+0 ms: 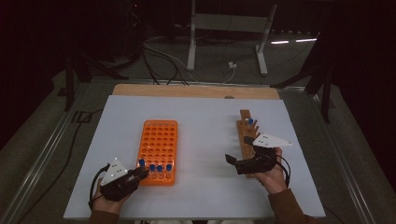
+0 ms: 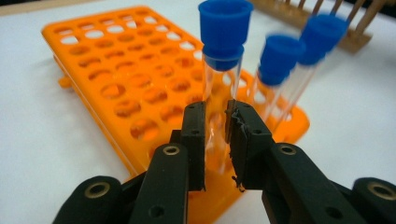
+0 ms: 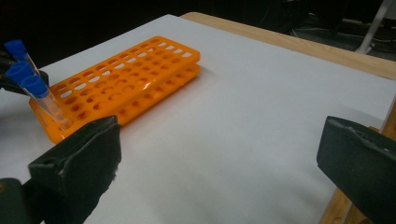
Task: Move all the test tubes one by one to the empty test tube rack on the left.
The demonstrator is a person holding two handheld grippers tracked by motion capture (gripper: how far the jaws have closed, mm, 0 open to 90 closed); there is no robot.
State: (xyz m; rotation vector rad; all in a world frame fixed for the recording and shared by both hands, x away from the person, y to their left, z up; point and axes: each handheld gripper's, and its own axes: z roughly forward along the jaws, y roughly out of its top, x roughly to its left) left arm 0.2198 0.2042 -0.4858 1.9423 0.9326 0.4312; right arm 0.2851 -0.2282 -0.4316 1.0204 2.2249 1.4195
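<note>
Left gripper (image 2: 215, 135) is clamped on a clear test tube (image 2: 219, 88) with a blue cap (image 2: 224, 25), pinching the tube wall about halfway down, and the tube's bottom end sits in a corner hole at the near end of the orange rack (image 2: 116, 79). Three more capped tubes (image 1: 159, 167) stand in that same near row in the high view.

You're handling something light, stiff and slick, and probably brittle, so don't squeeze harder than you need. Your pads are on bare tube wall, which I'd guess can slip or twist; a hold closer under the cap would likely steady it, since the cap's lip gives a bit of a stop. Keep it upright so it doesn't bind in the hole.

Your right gripper (image 1: 243, 161) hangs wide open with nothing in it, next to the wooden rack (image 1: 244, 133) where one tube (image 1: 251, 122) stands.
</note>
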